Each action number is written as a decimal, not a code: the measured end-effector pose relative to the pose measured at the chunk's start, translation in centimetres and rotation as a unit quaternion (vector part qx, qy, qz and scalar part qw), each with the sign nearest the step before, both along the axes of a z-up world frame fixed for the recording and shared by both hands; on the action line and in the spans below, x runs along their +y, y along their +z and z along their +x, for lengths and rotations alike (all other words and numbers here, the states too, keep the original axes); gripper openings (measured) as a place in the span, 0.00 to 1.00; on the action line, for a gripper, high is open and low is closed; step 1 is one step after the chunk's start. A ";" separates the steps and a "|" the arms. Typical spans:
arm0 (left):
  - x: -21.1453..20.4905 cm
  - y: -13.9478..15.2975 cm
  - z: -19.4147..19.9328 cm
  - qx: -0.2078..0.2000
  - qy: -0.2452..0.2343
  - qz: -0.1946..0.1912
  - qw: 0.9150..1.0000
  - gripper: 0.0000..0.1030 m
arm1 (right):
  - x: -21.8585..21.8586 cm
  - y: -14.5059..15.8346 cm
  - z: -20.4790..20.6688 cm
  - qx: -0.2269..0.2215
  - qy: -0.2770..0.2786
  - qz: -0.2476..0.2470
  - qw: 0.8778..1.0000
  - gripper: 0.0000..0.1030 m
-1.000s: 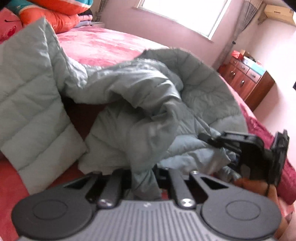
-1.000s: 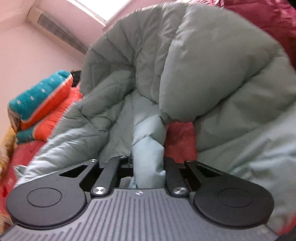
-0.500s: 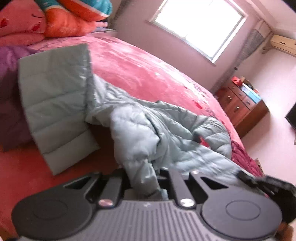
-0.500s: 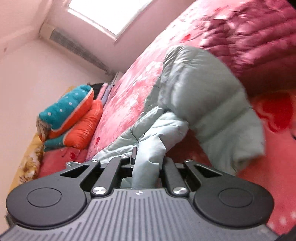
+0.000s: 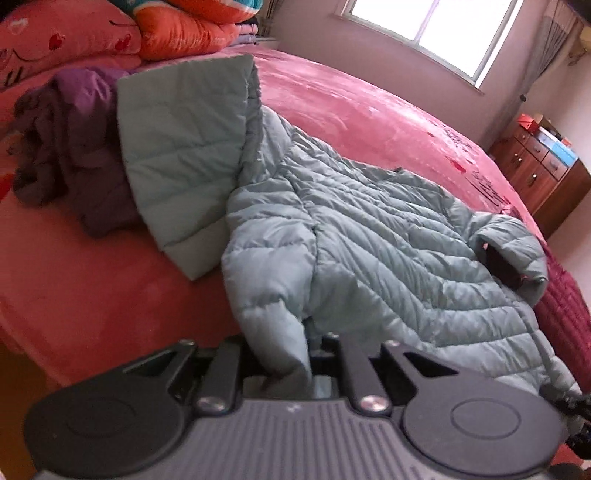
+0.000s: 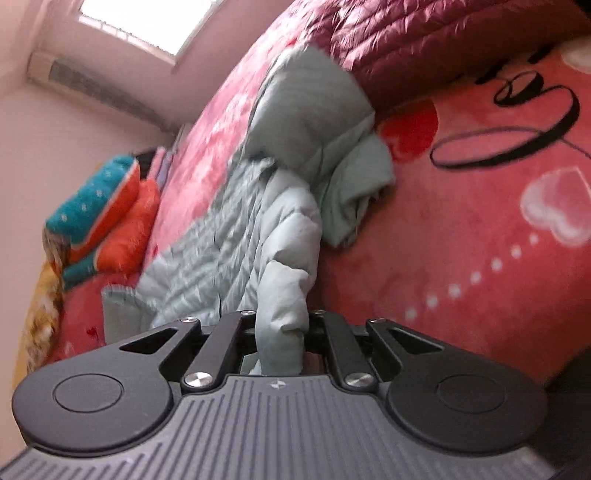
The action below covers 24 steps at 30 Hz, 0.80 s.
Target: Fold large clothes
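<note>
In the left wrist view the left gripper (image 5: 286,360) sits at the bottom of the frame, its fingers closed tight on a bunched fold of the pale green puffer jacket (image 5: 369,236); the pinched cloth rises straight out from between the 2 linkage bars; beyond the grip the jacket lies spread across the pink bed (image 5: 92,266), quilted side up, running away to the right; 1 sleeve (image 5: 181,158) lies flat to the left with its far end over a crumpled purple garment (image 5: 77,147); the other sleeve's cuff (image 5: 513,251) curls open at the right, just beside a dark red quilted cover (image 5: 565,306); farther off, at the head of the bed, an orange and teal stack of bedding (image 5: 184,26) rests on a pink pillow (image 5: 62,44); a wooden dresser (image 5: 543,177) stands against the far wall under a bright window (image 5: 428,26).

In the right wrist view the right gripper (image 6: 282,341) likewise has its fingers clamped on a thick fold of the jacket (image 6: 229,251), the cloth standing up between the bars; past it the jacket stretches along the bed (image 6: 461,221), whose blanket shows heart and loop prints; a bunched part of the jacket (image 6: 314,122) lies against the dark red quilted cover (image 6: 424,44); the orange and teal bedding (image 6: 107,218) lies at the far left; a wall air conditioner (image 6: 99,88) hangs below the window (image 6: 147,18).
</note>
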<state>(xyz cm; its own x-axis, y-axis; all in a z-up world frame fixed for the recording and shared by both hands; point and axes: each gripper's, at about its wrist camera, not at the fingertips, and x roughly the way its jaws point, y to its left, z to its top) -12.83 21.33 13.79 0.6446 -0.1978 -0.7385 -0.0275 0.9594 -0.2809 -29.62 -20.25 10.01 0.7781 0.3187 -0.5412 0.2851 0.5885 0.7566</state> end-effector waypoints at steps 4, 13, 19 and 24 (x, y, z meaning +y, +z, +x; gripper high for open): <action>0.5 1.5 -1.1 -0.007 0.009 0.016 1.000 0.34 | 0.8 0.0 0.3 0.031 0.015 -0.037 0.999 0.11; -0.1 4.6 -3.0 -0.062 -0.009 0.040 0.997 0.51 | -1.5 0.8 -1.8 0.032 -0.062 -0.063 0.996 0.63; -3.9 3.9 -0.8 -0.082 -0.069 0.030 0.994 0.51 | -3.2 0.7 -1.4 -0.017 -0.095 -0.057 0.994 0.76; -5.8 -0.5 3.6 -0.063 -0.082 0.037 0.994 0.51 | -3.2 0.7 1.3 -0.045 -0.076 -0.085 0.992 0.82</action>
<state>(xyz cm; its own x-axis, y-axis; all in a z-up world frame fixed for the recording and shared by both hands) -9.27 15.51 13.31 0.6963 -0.2566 -0.6703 0.1626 0.9660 -0.2009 -28.36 -23.49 10.74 0.8577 0.1035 -0.5036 0.3171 0.6645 0.6767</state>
